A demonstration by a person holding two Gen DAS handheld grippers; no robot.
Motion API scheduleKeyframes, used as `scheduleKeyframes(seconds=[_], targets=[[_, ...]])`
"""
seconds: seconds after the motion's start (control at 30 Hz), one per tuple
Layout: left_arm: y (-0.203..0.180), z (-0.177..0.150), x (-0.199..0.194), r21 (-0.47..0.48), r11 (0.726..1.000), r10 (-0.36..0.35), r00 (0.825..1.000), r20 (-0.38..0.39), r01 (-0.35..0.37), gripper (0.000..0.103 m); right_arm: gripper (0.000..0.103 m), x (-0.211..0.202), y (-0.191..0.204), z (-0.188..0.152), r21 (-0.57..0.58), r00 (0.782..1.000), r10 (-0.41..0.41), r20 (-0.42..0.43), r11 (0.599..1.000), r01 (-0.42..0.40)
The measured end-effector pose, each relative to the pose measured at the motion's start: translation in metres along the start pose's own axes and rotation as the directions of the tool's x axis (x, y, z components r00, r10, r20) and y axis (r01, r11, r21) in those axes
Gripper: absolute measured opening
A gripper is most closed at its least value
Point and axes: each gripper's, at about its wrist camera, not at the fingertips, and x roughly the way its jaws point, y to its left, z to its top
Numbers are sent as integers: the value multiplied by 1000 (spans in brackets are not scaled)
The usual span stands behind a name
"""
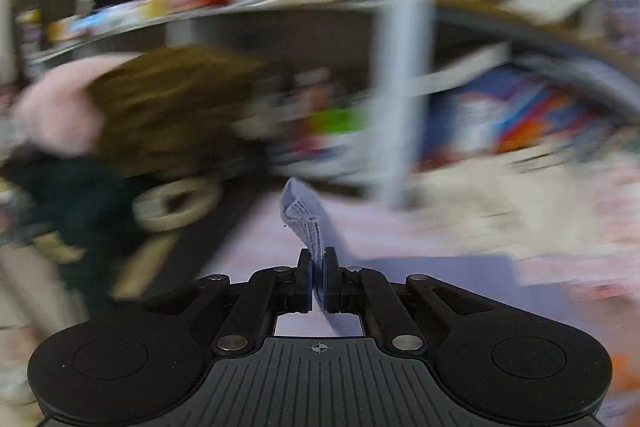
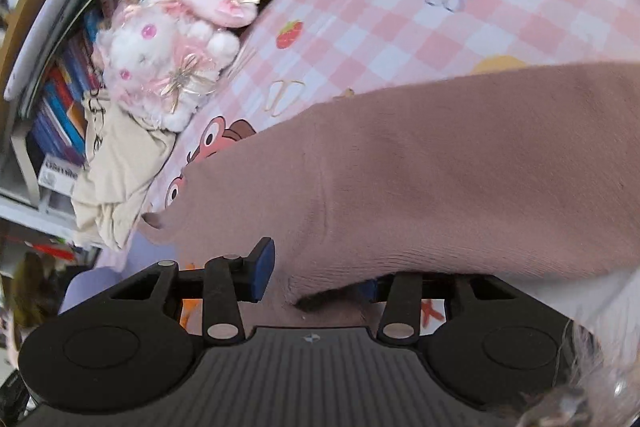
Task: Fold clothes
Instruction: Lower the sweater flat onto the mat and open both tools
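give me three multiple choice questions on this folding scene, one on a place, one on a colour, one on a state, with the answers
1. Where does the white and pink plush toy sit in the right wrist view?
A. upper left, at the edge of the pink checked sheet, beside the bookshelf
B. between the gripper's fingers
C. on top of the brown garment

2. What colour is the garment lying across the right gripper?
A. bright green
B. dusty pinkish brown
C. black

3. How does the left gripper stand?
A. wide open, nothing in it
B. shut on a plush toy
C. shut on a ribbed pale lilac cloth

Answers:
1 A, the toy lies by the sheet's edge next to the books.
2 B, the knit fabric is pinkish brown.
3 C, the lilac cloth rises from between the closed pads.
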Motion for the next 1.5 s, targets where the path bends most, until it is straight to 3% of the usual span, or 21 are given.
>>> scheduleKeyframes(seconds=[0.07, 0.13, 0.2, 0.23, 0.27, 0.3, 0.37, 0.43, 0.47, 0.57, 0.8, 0.93, 1.03, 1.17, 1.3, 1.5], targets=[[31, -6, 18, -9, 995, 98, 993, -64, -99, 14, 32, 6, 8, 2, -49, 1000, -14, 0, 999, 14], [52, -13, 34, 6, 981, 195, 972, -132, -196, 15, 32, 8, 14, 2, -83, 1000, -30, 5, 996, 31], [53, -21, 27, 14, 982, 187, 972, -144, -187, 15, 33, 5, 17, 0, -109, 998, -54, 16, 993, 55], [50, -25, 19, 4, 991, 130, 981, -142, -131, 15, 34, 3, 18, -1, -122, 998, -65, 22, 990, 67], [43, -32, 8, -26, 999, 29, 989, -143, -34, 19, 34, 0, 17, -3, -126, 997, -66, 29, 990, 69], [34, -39, -2, -68, 996, -73, 986, -152, 63, 28, 34, -3, 16, -6, -128, 997, -65, 37, 989, 70], [13, -57, -13, -146, 962, -256, 950, -180, 232, 37, 30, -8, 16, -10, -158, 996, -64, 54, 985, 72], [-17, -75, -16, -181, 925, -368, 906, -207, 335, 38, 21, -7, 17, -12, -181, 997, -54, 50, 981, 62], [-31, -82, -14, -185, 912, -401, 889, -222, 365, 38, 16, -6, 17, -12, -186, 998, -49, 42, 981, 56], [-68, -97, -3, -162, 904, -425, 863, -274, 395, 37, 11, 3, 20, -11, -201, 997, -66, 30, 977, 71], [-103, -108, 3, -30, 934, -345, 877, -334, 356, 29, 10, 40, 48, 30, -358, 994, -92, 58, 928, 107], [-109, -107, 5, 6, 935, -332, 879, -343, 356, 29, 11, 53, 49, 53, -288, 990, -109, 85, 949, 129], [-110, -106, 4, -7, 934, -337, 872, -356, 358, 30, 32, 41, 51, 41, -370, 984, -145, 103, 913, 173], [-106, -114, -4, -71, 918, -387, 848, -363, 389, 30, 32, 10, 46, 9, -543, 985, -159, 58, 823, 165], [-107, -127, -22, -55, 916, -388, 847, -364, 396, 30, 32, -19, 27, -30, -630, 973, -229, 39, 750, 202], [-103, -143, -48, -43, 914, -388, 838, -383, 403, 30, 31, -58, 4, -76, -610, 970, -237, 50, 762, 217]])
